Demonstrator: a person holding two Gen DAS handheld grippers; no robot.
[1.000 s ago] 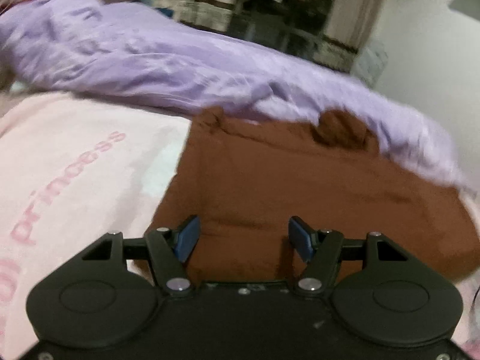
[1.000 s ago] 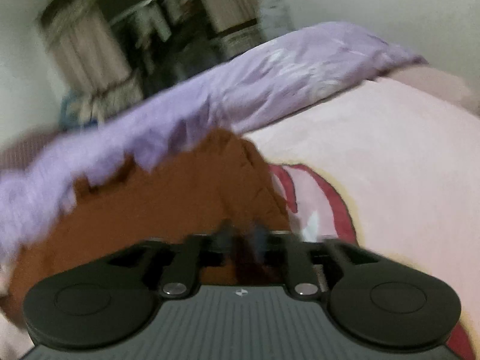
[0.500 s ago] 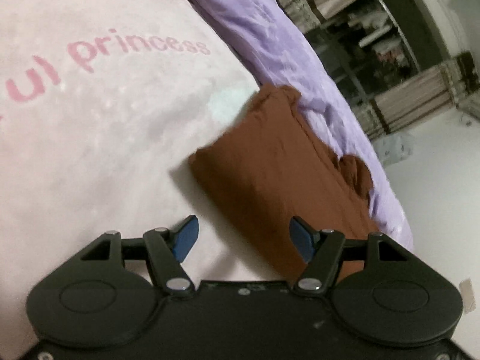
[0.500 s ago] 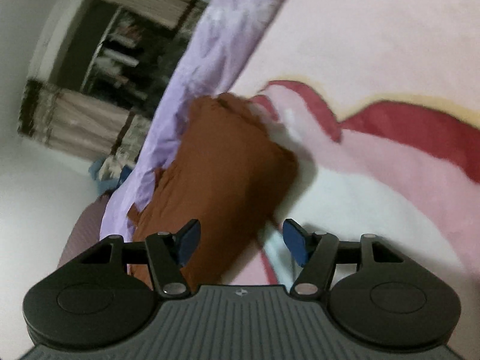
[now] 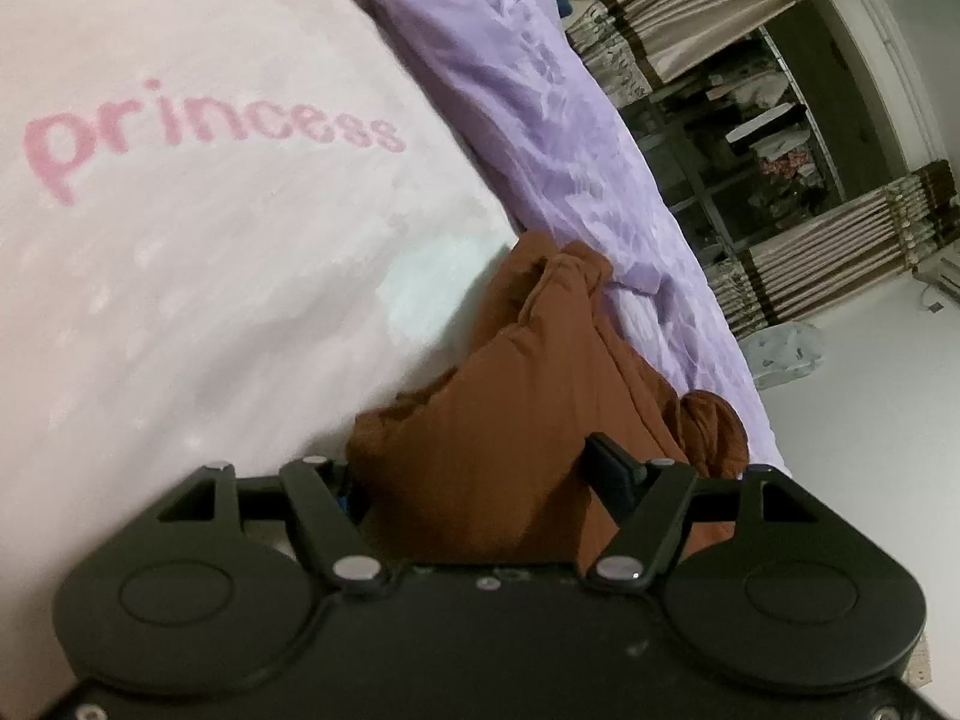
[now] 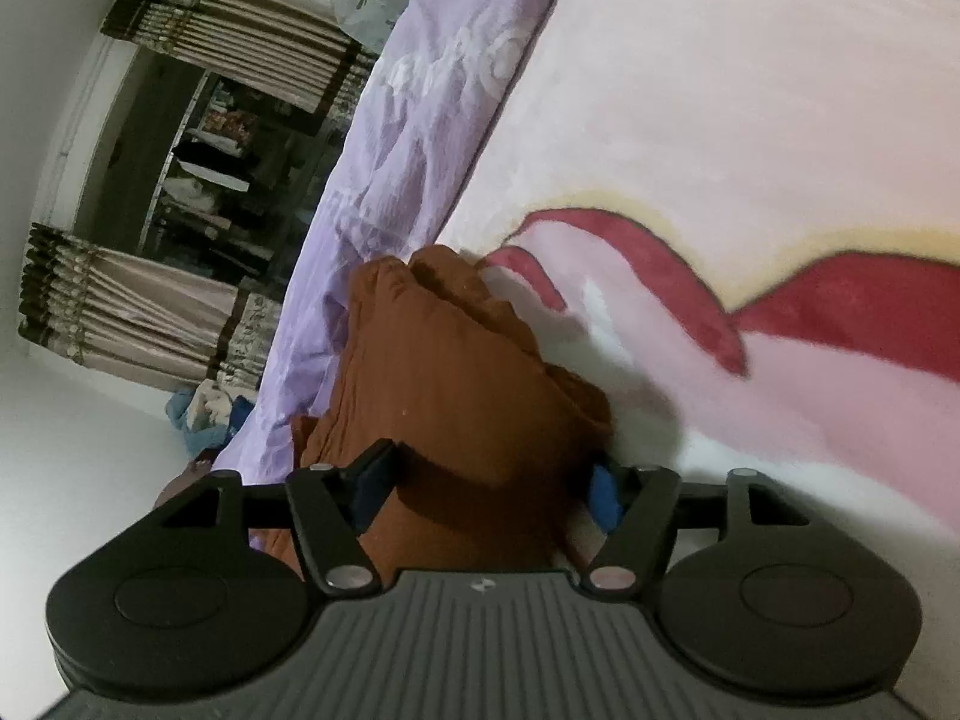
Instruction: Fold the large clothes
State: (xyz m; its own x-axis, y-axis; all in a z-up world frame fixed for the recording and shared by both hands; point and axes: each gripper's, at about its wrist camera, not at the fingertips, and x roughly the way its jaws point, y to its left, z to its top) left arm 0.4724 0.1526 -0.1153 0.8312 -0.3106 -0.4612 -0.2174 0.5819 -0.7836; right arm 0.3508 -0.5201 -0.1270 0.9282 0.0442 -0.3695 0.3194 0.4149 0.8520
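A folded brown garment (image 5: 516,420) lies on a pink blanket (image 5: 210,276), beside a purple quilt. My left gripper (image 5: 480,480) is open, its jaws wide apart around one end of the garment; the cloth fills the gap and hides the left pad. In the right wrist view the same brown garment (image 6: 456,384) lies bunched on the pink blanket (image 6: 750,120). My right gripper (image 6: 486,489) is open too, its blue pads on either side of the other end of the garment.
A rumpled purple quilt (image 5: 540,120) runs along the far side of the bed and shows in the right wrist view (image 6: 408,138). Beyond it are striped curtains (image 5: 840,252) and dark wardrobe shelves (image 6: 228,168). The blanket carries the word "princess" (image 5: 210,138).
Both grippers have rolled sideways and moved in on the garment's two ends. The right gripper, shut a second ago, has opened. The garment now sits between each pair of jaws.
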